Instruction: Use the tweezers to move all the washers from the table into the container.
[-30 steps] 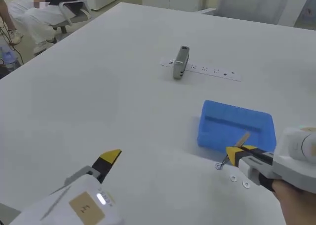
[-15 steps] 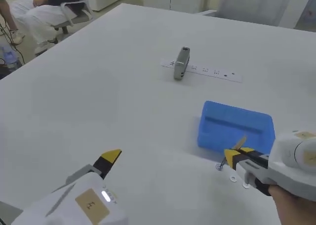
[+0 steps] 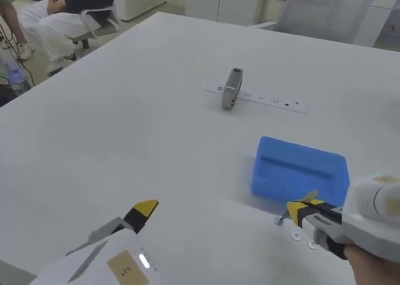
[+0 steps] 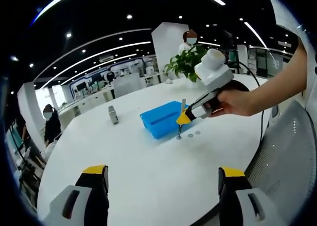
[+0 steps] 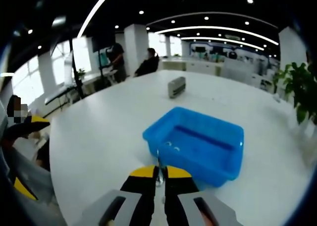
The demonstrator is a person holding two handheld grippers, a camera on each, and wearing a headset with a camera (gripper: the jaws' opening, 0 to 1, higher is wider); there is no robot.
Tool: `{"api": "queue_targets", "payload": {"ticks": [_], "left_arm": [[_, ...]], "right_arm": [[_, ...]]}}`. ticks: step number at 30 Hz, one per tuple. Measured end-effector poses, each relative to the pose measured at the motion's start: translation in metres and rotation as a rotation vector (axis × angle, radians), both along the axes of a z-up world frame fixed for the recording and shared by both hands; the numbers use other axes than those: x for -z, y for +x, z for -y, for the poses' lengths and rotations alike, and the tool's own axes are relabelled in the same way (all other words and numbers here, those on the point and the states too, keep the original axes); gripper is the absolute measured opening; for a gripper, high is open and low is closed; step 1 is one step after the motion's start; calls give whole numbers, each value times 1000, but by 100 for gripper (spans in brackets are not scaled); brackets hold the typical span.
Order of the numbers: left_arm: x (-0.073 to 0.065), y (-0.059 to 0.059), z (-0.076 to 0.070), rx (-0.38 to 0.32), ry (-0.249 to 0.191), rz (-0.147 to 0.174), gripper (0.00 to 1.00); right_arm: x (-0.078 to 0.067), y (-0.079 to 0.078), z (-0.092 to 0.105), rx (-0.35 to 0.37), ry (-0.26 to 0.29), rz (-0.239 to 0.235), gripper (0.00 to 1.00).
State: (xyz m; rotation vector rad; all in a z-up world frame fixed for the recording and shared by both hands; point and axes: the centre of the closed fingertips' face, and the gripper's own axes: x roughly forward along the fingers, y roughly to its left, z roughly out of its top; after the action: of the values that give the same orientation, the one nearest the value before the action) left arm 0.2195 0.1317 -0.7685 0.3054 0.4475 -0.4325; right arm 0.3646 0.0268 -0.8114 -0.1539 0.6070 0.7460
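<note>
Grey device (image 3: pixel 232 88) beside power strip (image 3: pixel 269 99)

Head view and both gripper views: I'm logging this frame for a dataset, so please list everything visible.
table: one, white, under everything
container: one, blue, on the table's right part
washers: three, silvery, on the table in front of the container; a few small rings seem to lie inside it
tweezers: one, silvery, tip down at the leftmost washer
power strip: one, white, flat beyond the container
grey device: one, at the strip's left end
plant: one, green, beyond the table
people: at least two, off the table
left gripper: yellow-tipped, open, holds nothing
right gripper: yellow-tipped, shut on the tweezers
hand: holds the right gripper
</note>
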Motion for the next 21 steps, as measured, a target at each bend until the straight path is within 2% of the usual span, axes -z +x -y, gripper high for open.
{"api": "queue_targets", "payload": {"ticks": [3,8,11,19,21], "left_arm": [[1,-1,3,10,-20,-12,97],[6,-3,3,20,14,-28,96],[5,-3,2,18,18,-27,96],[7,-3,3,25,35,-35,95],[7,-3,2,23,33,-35,95]], "right_arm": [[-1,0,-5,-28,-4,-6,1],[-13,-4,-13,-55,30,-19,1],[-23,-2,-18,-65,45,0,1],[-72,24,-21,-13,168,68,1],[-80,32,-18,-3,183,79,1]]}}
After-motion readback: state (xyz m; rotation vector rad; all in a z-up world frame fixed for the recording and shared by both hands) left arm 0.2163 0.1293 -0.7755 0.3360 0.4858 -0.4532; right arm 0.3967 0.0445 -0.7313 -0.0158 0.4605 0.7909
